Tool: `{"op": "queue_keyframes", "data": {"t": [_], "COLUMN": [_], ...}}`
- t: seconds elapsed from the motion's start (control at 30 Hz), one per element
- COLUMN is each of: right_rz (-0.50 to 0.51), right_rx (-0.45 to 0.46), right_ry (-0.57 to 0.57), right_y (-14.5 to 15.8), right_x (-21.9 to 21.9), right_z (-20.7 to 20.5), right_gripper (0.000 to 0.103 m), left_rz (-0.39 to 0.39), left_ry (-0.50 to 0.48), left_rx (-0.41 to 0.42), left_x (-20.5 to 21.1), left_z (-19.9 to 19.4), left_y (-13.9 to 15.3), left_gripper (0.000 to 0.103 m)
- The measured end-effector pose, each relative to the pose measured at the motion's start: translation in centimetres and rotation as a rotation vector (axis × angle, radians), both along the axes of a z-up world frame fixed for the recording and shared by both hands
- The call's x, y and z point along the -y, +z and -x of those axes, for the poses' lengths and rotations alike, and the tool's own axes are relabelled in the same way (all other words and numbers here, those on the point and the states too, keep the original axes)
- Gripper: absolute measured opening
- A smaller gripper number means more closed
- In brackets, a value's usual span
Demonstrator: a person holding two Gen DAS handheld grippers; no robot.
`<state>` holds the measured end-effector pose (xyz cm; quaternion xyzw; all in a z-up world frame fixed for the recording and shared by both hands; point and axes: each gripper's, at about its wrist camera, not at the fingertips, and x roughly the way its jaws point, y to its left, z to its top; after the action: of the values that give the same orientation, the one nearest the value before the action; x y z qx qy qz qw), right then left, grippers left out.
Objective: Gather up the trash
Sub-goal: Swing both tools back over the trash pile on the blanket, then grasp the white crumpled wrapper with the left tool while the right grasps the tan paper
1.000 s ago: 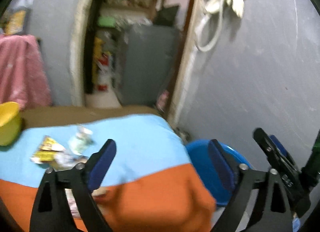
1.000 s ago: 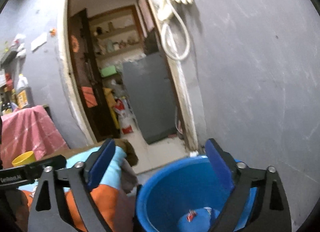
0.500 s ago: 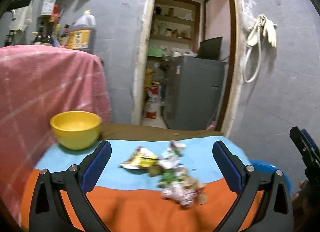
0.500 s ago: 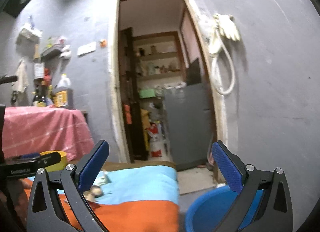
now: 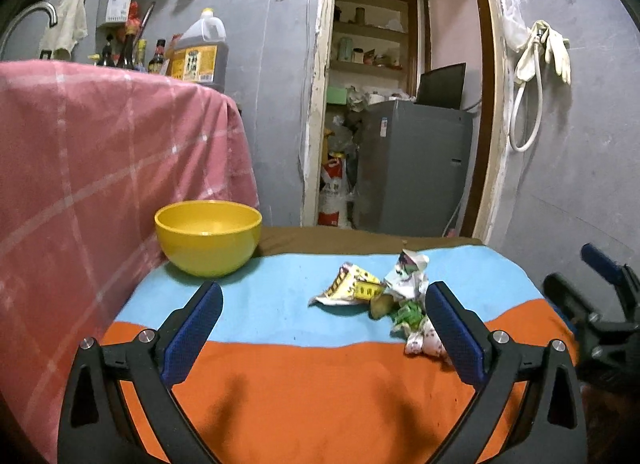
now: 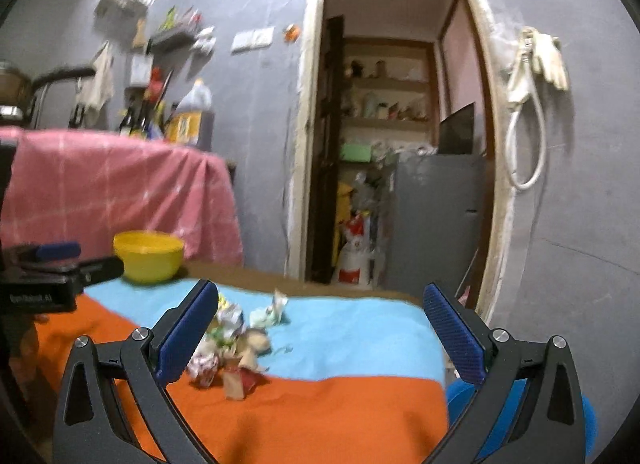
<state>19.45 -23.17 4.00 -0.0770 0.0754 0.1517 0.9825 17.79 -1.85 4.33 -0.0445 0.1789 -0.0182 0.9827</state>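
Note:
A pile of crumpled wrappers point(image 5: 384, 296) lies on the table's blue-and-orange cloth point(image 5: 280, 384), right of centre in the left wrist view. It also shows in the right wrist view point(image 6: 232, 340), just beyond the left finger. My left gripper point(image 5: 320, 332) is open and empty above the cloth, short of the pile. My right gripper point(image 6: 320, 336) is open and empty at the table's right end. A blue bin point(image 6: 520, 416) stands low beside the table, mostly hidden behind the right finger.
A yellow bowl point(image 5: 208, 238) sits at the table's back left. A pink-draped counter point(image 5: 100, 167) with bottles rises on the left. A doorway point(image 5: 400, 103) with a grey fridge is behind. The right gripper shows at the left wrist view's right edge point(image 5: 600, 304).
Both grippers swung up and left from the blue bin toward the table. The trash pile and yellow bowl came into full view. Both stayed open.

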Motion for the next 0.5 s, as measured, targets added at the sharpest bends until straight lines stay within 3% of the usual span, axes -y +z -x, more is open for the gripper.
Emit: {"op": "queue_keyframes", "data": {"t": [0.13, 0.4, 0.5], "right_rz": [0.045, 0.057, 0.077], "right_rx": [-0.069, -0.249, -0.305], "right_ry": [0.011, 0.075, 0.097], "right_y": [-1.2, -3.1, -3.7], "right_x": [-0.5, -1.1, -1.7], "right_z": [-0.6, -2.4, -2.9], "right_gripper": [0.103, 0.103, 0.095], "left_rz": [0.002, -0.014, -0.013], "left_ry": [-0.017, -0.028, -0.021], "left_rx": [-0.043, -0.205, -0.267], "left_x": [0.1, 0.9, 0.8], "left_z": [-0.6, -2.9, -3.7], "left_y": [-0.3, -1.8, -2.5], "left_gripper": [0.099, 0.099, 0.099]}}
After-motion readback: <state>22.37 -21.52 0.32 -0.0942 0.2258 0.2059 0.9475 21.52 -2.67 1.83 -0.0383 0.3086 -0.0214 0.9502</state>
